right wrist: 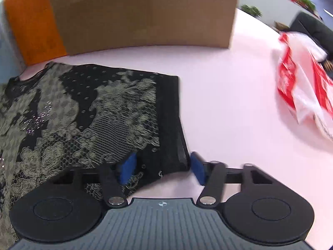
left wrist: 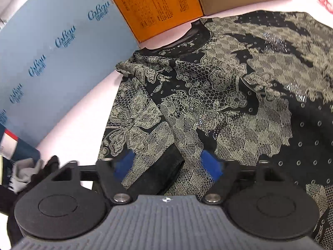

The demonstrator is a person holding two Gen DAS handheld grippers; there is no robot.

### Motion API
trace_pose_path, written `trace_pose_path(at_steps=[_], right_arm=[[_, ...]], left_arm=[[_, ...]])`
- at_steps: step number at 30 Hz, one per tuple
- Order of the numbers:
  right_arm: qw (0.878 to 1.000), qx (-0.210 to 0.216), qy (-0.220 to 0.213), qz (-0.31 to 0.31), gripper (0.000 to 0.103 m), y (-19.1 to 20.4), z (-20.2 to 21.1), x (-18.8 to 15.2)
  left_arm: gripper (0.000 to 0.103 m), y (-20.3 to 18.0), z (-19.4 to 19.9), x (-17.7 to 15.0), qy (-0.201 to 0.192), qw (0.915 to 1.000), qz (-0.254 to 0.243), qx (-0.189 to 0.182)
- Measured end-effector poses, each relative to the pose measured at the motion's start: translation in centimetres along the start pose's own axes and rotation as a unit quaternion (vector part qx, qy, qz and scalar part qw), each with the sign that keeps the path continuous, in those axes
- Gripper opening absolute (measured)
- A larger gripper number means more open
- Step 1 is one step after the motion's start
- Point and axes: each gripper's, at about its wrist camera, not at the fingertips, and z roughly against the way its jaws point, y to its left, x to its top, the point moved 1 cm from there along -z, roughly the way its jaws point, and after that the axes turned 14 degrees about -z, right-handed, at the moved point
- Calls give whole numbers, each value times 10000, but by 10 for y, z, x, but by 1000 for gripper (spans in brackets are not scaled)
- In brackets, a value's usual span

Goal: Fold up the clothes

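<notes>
Fabric: black knit printed with pale lace, a garment (left wrist: 218, 87) spread on the pale table (right wrist: 229, 104), its neckline toward the boxes.
Left gripper (left wrist: 169, 164): blue pads straddle a black sleeve cuff (left wrist: 162, 175) that lies folded across the body; the jaws stand narrow, yet a gap shows on both sides of the cuff, so I judge no pinch yet.
Right gripper (right wrist: 163, 167): its pads bracket the black hem band (right wrist: 173, 125) at the garment's corner, one pad over the cloth, the other just off the edge above the bare table; narrow jaws, cloth between them, pressure not evident.
Why so placed: both tools sit at the near edge, likely to lift it and fold it toward the neckline.
Obstacles: an orange box (left wrist: 154, 6) and a brown carton (right wrist: 145, 14) stand just beyond the collar, limiting room for the fold.
Surroundings: a blue-grey printed board (left wrist: 62, 52) leans at the left; a red-and-white plastic bag (right wrist: 301, 89) lies well apart on the right.
</notes>
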Motion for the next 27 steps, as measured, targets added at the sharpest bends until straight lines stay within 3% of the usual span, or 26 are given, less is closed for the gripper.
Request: trace_pose_path(at_steps=[1,2,7,10,13,18,19,20,21,22,23,24,25,27], right_arm=[[10000,9,34,14,15,2,0,3],[10000,1,67,-2,9,2,-2,6],[9999,-99,126,-47,7,3,-5,11],[9997,-181,123,-62,7,5,-6,12],[9995,-289,96,-51,7,8,-6,11],[9988,-485,-18,73,7,13,-7,8],[9986,-524,-43,102,10,14,-8,8],[9983,-570,-72,139,24,15,-8,7],[9975,-660,-132,216,38,16,-8,8],[9963,-784,-229,261,69,16,-6,8],[9947,-916,-372,288,85,14,-2,9],[9930,-1022,-507,300,85,11,3,9],[9932,-976,-593,227,85,6,11,9],[9931,-885,-763,82,86,-6,26,8]], left_arm=[[7,6,-5,0,71,9997,219,-70],[3,12,-11,0,139,9987,481,-87],[2,50,-26,-10,345,9879,1509,-65],[2,82,-25,-19,372,9820,1840,207],[2,113,-40,-30,763,9745,2035,556],[3,151,-72,-46,1470,9497,2549,1074],[6,155,-75,-47,1517,9473,2607,1077],[6,156,-73,-44,1498,9484,2550,1147],[9,154,-69,-39,1426,9514,2399,1306],[21,151,-62,-34,1329,9551,2194,1483],[31,146,-52,-28,1232,9572,1998,1693],[58,141,-42,-23,1134,9582,1804,1910],[78,136,-31,-18,1035,9583,1608,2125],[81,118,-2,-13,838,9555,1310,2505]])
